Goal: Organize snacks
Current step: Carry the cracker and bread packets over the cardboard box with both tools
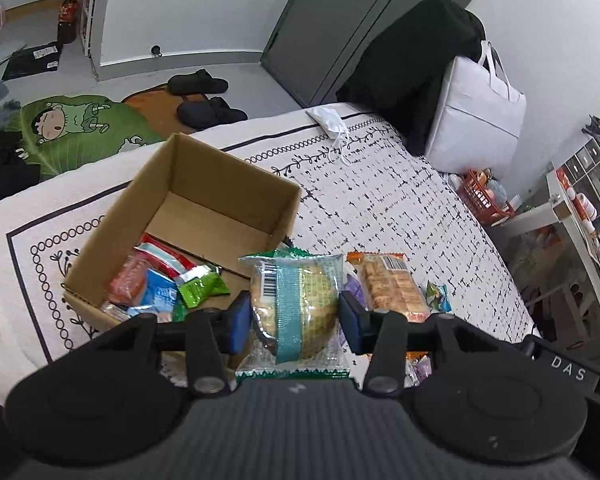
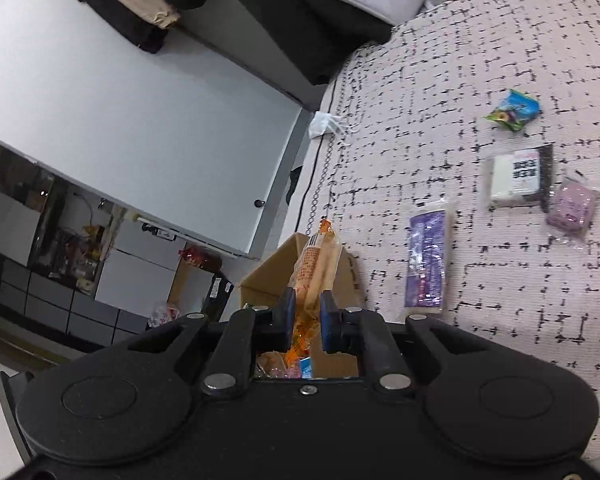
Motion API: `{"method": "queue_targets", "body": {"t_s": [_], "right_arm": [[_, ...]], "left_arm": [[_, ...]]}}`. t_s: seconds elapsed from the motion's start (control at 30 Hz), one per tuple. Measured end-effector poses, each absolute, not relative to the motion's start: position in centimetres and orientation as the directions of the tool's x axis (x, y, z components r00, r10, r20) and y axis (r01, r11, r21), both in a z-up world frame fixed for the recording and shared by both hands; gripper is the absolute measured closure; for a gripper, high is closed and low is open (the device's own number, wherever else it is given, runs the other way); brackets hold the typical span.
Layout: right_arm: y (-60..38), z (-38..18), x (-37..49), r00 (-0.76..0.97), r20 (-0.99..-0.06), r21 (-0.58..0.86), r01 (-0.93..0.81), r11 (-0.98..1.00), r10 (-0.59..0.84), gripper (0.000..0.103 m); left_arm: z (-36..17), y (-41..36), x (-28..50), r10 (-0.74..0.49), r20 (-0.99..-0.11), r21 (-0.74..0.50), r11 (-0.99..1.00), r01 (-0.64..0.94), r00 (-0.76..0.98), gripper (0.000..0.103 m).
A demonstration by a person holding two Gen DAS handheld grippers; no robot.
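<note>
My left gripper [image 1: 294,318] grasps a bun [image 1: 294,304], my right gripper [image 2: 306,322] pinches a packet [image 2: 314,268] near the box [image 1: 180,200]; either can slip and fall beside it.

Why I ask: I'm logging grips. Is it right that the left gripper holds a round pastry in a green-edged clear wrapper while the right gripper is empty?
Not quite. The right gripper is not empty: the right wrist view shows it shut on a long orange snack packet. The left gripper does hold the round pastry in a green-edged clear wrapper.

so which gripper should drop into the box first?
Probably right: the right gripper already holds its orange packet over the open cardboard box. The left gripper, holding the round cake, sits beside the box, not above it.
</note>
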State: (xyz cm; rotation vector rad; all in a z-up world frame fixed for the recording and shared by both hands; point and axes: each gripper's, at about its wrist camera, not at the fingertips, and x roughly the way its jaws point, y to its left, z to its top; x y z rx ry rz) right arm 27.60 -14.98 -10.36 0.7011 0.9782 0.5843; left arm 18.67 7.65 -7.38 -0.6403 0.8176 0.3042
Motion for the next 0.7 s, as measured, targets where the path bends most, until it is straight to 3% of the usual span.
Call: {"method": "queue_targets", "body": {"t_s": [0.7], "right_arm": [[-7.7,-12.0,26.8,0.375,-0.565,0.712,-0.227,0.664,0.734,0.091]], "left_arm": [[-9.8,13.8,18.0,0.003,-0.77,-0.446,0.712,-0.542,0.638,0.057]]}}
